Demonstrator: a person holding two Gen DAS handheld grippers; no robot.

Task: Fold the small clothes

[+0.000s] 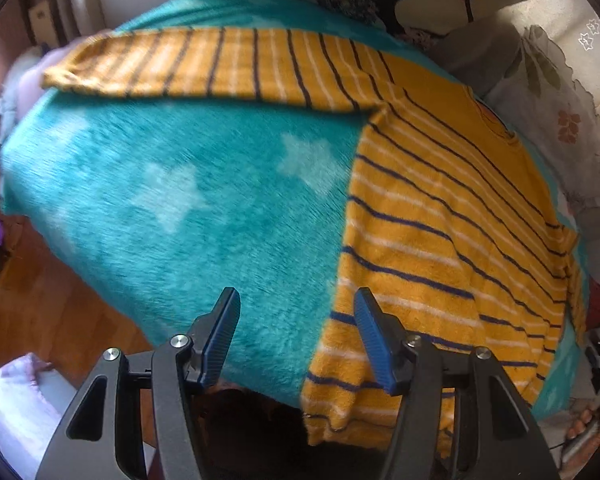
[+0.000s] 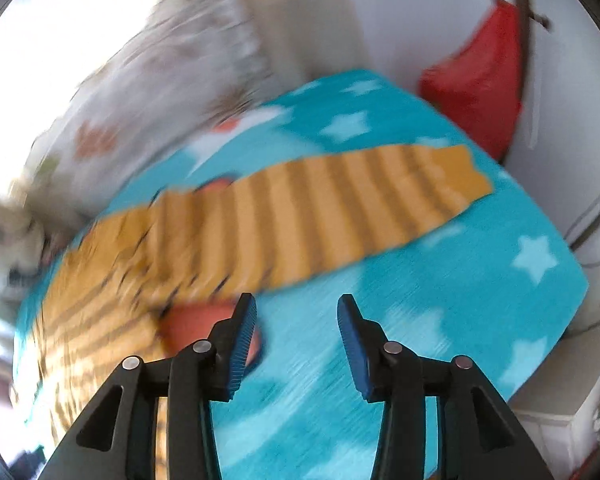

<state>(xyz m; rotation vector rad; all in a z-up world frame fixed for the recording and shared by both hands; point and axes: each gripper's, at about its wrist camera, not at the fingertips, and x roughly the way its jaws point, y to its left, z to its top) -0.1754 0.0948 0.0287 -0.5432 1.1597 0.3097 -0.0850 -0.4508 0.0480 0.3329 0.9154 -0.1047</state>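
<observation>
Above the teal blanket [image 1: 148, 208], the left gripper [image 1: 296, 336] hangs wide open, holding nothing, at the hem of the striped sweater [image 1: 440, 240] spread flat. Rightward, the right gripper [image 2: 296, 340] is equally spread and empty, near a sleeve [image 2: 340, 204].

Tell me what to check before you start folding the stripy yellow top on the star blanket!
1. Left gripper empty, jaws apart: ok.
2. Right gripper empty, jaws apart: ok.
3. Stripy yellow top spread on the teal star blanket: ok.
4. Long sleeve stretched straight out to the side: ok.
5. Bottom hem fully on the blanket: not ok, it hangs over the near edge.
6. Other sleeve lying flat: cannot tell, the right wrist view is too blurred.
</observation>
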